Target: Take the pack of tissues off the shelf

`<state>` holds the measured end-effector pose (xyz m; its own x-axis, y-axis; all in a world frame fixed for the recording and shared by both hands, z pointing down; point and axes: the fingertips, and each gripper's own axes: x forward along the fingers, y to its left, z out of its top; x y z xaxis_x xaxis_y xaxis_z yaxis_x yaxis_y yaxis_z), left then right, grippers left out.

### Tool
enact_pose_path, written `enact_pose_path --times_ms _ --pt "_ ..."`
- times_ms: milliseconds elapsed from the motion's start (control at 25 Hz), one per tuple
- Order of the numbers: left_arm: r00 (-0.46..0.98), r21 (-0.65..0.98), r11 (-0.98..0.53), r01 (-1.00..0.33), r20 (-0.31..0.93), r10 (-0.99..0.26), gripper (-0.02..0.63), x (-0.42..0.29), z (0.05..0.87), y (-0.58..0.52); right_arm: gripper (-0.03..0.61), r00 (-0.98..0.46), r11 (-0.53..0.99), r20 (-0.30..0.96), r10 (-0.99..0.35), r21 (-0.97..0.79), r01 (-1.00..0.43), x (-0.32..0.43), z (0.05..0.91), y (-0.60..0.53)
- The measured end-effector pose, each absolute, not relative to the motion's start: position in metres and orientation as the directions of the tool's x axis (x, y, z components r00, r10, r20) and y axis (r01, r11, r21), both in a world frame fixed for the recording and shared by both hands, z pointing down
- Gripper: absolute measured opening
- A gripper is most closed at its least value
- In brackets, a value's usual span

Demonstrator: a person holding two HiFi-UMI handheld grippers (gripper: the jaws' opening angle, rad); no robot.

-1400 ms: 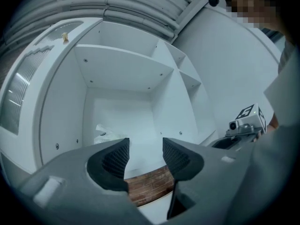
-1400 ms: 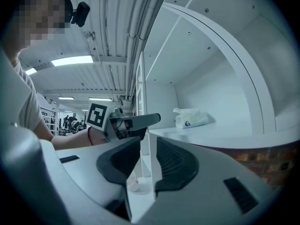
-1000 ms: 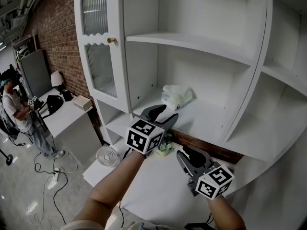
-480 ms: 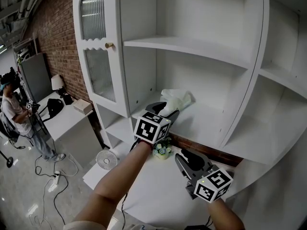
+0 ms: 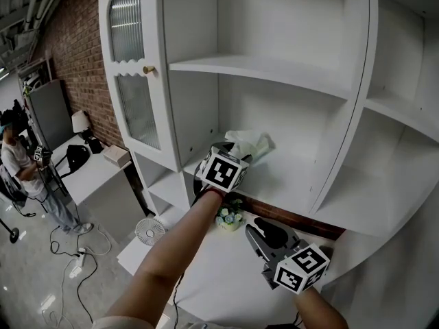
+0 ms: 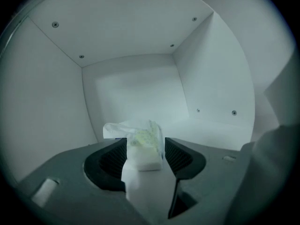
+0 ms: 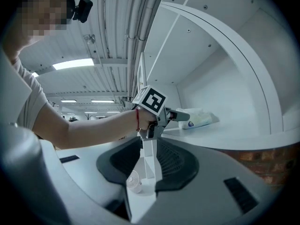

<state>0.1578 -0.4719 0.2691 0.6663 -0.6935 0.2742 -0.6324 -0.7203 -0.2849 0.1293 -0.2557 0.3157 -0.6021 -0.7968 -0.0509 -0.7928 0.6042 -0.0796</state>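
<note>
Shelf (image 5: 291, 178): white board, my pack lies at its back left.
My left arm (image 5: 171, 252): stretched forward into the bay.
Left gripper (image 6: 144, 149): jaws spread wide, just been opening, either side of the pack, not pinching.
Right gripper (image 5: 264, 232): level below the shelf, jaws slightly apart, empty.
Pack of tissues (image 5: 250, 142): resting on the shelf.

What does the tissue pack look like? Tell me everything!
The tissue pack is soft, crinkly white plastic with pale green print. It lies flat on the white shelf, near its left wall. The left tool has just been opening its jaws; they stand either side of the pack's near end, not squeezing it.
</note>
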Motion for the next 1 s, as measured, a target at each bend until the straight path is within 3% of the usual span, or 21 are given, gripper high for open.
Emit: enact_pose_path --times_ms 480,840,1000 --pt "0.592 -0.335 -0.689 -0.642 0.355 -0.724 0.237 0.157 0.287 -0.486 0.106 -0.608 0.610 -0.045 -0.792 -0.102 -0.786 0.133 0.323 -0.255" --pt "0.579 -0.401 -0.670 -0.625 0.337 -0.742 0.076 0.155 0.289 -0.484 0.106 -0.604 0.604 -0.043 -0.796 -0.111 -0.789 0.137 0.327 -0.252" --pt "0.586 -0.411 -0.664 -0.625 0.315 -0.746 0.052 0.155 0.287 -0.483 0.106 -0.603 0.603 -0.039 -0.797 -0.109 -0.790 0.138 0.330 -0.251"
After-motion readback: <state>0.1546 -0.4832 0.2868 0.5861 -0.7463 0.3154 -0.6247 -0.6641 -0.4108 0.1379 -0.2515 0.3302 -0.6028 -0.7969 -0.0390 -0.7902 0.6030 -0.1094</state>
